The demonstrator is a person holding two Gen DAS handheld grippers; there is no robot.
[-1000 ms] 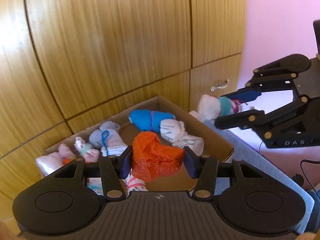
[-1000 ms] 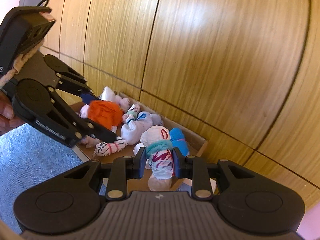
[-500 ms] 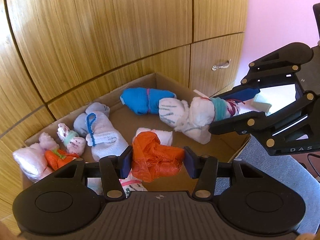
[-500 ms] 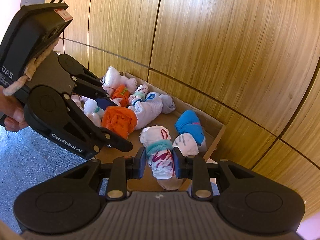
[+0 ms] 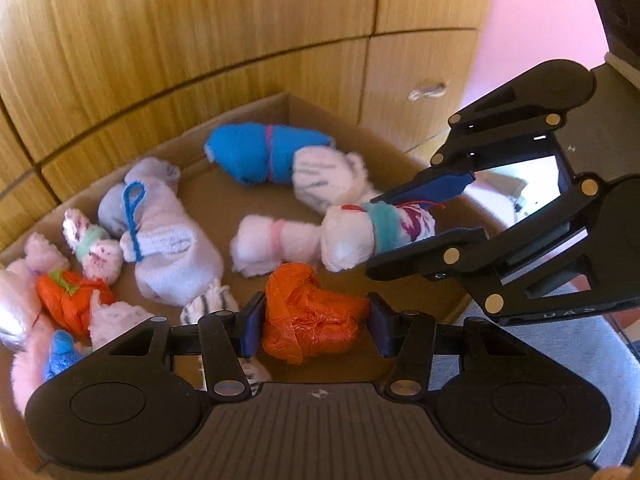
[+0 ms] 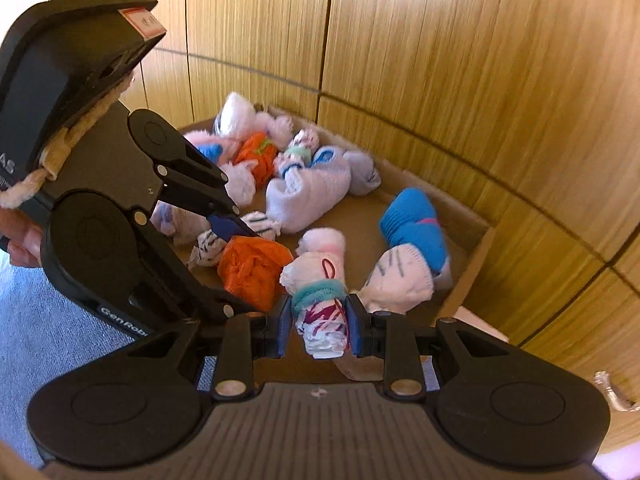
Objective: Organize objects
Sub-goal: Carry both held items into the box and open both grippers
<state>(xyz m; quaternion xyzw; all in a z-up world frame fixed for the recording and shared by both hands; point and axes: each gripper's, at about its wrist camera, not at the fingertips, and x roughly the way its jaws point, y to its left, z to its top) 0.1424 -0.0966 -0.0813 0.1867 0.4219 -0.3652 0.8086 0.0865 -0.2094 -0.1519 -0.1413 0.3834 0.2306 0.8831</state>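
Note:
My left gripper is shut on a crumpled orange bundle, held just above the near side of a cardboard box. The same orange bundle shows in the right wrist view beside the left gripper. My right gripper is shut on a white sock roll with a teal band and magenta marks. In the left wrist view that sock roll hangs over the box's right part, between the right gripper's fingers.
Several rolled socks lie in the box: a blue roll, a white striped one, a pale lilac one, a pink one, an orange one. Wooden cabinet fronts stand behind. Grey carpet lies in front.
Both grippers have come down and forward over the box, each keeping its bundle. The box's contents now fill more of both views.

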